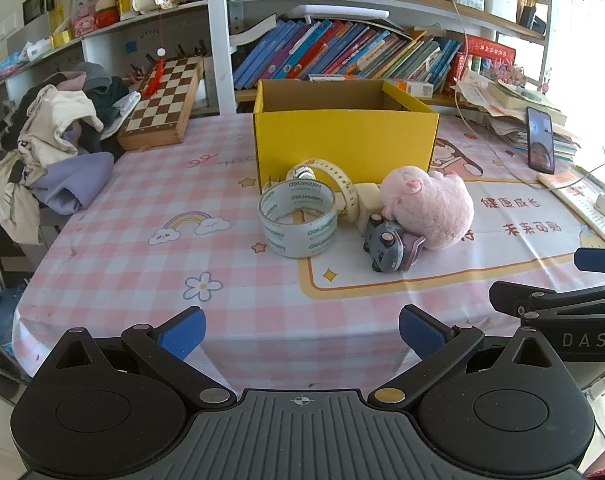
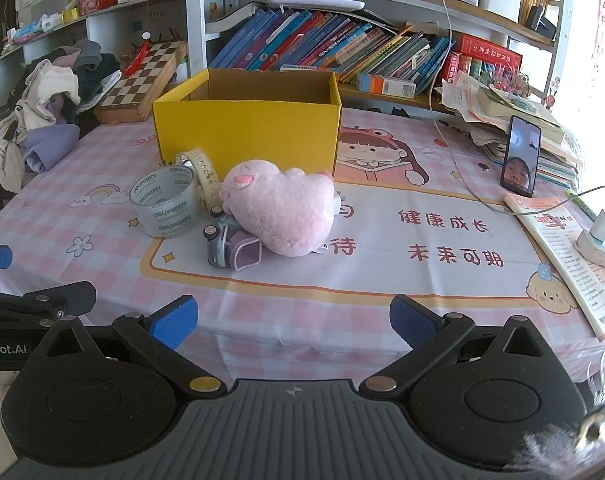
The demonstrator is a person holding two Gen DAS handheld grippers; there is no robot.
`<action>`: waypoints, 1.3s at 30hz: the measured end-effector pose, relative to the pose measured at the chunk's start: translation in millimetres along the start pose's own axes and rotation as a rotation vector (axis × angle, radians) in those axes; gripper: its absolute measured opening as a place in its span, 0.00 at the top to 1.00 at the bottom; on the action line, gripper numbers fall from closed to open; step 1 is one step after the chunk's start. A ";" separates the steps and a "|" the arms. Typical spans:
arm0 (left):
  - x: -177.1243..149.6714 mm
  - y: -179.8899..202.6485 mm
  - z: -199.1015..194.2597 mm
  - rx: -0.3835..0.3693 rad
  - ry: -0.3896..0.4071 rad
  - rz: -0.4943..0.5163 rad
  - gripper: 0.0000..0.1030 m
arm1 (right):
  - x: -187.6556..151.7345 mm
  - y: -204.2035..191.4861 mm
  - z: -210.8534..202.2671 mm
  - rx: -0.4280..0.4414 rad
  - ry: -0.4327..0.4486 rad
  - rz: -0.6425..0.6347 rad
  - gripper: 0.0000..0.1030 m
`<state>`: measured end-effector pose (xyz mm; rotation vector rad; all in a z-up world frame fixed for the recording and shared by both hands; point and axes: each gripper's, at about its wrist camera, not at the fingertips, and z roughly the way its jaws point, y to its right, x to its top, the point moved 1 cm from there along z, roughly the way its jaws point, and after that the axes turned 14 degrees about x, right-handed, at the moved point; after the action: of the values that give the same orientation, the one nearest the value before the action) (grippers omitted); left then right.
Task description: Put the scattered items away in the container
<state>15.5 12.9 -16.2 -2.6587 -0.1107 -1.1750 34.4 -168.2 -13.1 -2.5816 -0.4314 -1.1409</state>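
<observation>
Both grippers, left (image 1: 300, 332) and right (image 2: 293, 323), hover empty with jaws spread at the table's near edge, nothing yet gathered; tape roll (image 1: 298, 219), plush toy (image 1: 430, 210) and toy car (image 1: 390, 246) huddle before the yellow box (image 1: 342, 136), awaiting a first reach.

pink checked table (image 1: 142, 216), yellow box (image 1: 342, 140), tape roll (image 1: 298, 220)

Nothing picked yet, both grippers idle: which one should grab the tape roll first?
Left, probably. The tape roll sits on the pile's left side, almost straight ahead of the open left gripper. For the right gripper it lies off to the left.
</observation>
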 end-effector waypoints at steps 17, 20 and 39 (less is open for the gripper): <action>-0.5 -2.9 -0.5 0.019 0.010 -0.001 0.00 | 0.5 -0.9 0.7 0.013 -0.001 0.002 0.00; -0.5 -5.3 -0.4 0.017 0.008 -0.009 0.00 | 0.6 -2.2 1.0 0.012 -0.002 -0.003 0.00; 0.1 -9.5 6.7 -0.020 -0.008 -0.022 0.00 | 4.3 -5.1 4.4 0.026 -0.013 -0.026 0.00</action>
<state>18.9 23.7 -18.8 -2.6858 -0.1299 -1.1788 38.1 -161.3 -12.0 -2.5695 -0.4809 -1.1199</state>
